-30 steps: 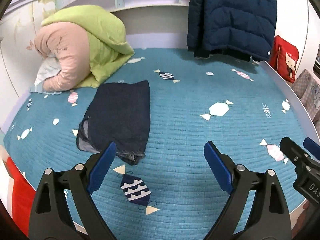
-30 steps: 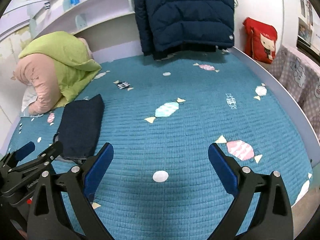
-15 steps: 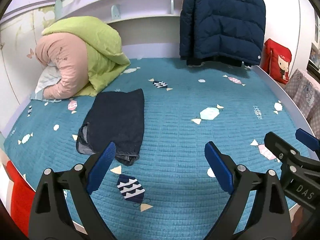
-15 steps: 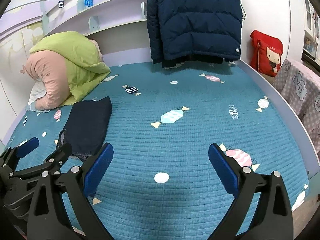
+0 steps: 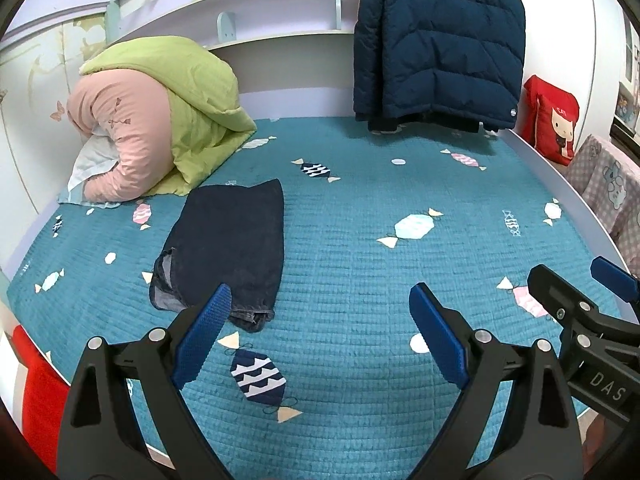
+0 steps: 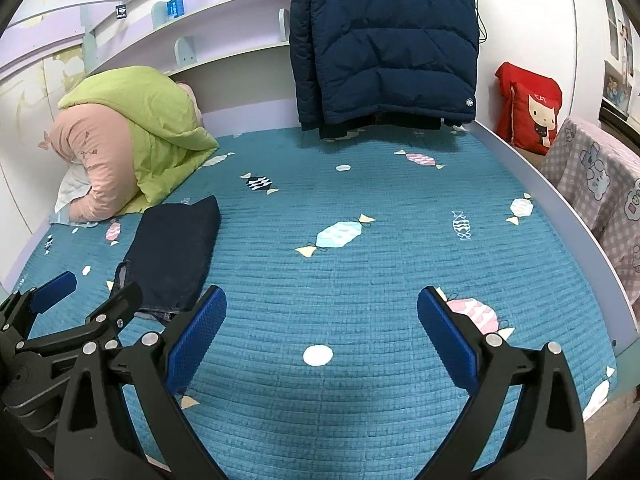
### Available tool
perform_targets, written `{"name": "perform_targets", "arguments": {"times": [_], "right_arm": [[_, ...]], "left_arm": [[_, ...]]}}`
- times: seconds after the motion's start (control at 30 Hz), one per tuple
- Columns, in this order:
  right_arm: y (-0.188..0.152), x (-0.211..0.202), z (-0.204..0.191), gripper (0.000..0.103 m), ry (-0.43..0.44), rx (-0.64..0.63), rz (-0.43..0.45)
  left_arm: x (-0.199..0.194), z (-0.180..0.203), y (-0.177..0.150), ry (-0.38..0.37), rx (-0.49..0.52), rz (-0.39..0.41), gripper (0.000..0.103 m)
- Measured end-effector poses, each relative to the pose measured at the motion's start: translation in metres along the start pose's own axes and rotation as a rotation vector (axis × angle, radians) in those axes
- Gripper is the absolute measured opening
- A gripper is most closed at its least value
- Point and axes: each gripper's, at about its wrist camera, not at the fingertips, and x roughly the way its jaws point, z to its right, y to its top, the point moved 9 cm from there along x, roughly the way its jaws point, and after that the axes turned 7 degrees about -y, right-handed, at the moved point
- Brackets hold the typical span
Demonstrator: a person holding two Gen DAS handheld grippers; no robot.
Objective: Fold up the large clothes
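A teal candy-print bedspread covers the bed, with a green and pink quilt bundled at its far left corner and a navy jacket hanging at the far edge, while folded dark jeans lie left of centre, just beyond the left gripper and left of the right gripper, both held with fingers apart and empty.

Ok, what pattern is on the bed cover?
Teal quilted bed cover printed with scattered wrapped-candy shapes in white, pink and navy; clearest in the right wrist view.
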Motion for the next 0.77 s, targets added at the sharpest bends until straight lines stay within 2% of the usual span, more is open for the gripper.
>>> {"name": "perform_targets", "arguments": {"times": [0.77], "right_arm": [[-0.0013, -0.0023, 0.0065, 0.093, -0.012, 0.007, 0.001]], "left_arm": [[-0.0025, 0.0018, -0.0009, -0.019, 0.022, 0.013, 0.091]]}}
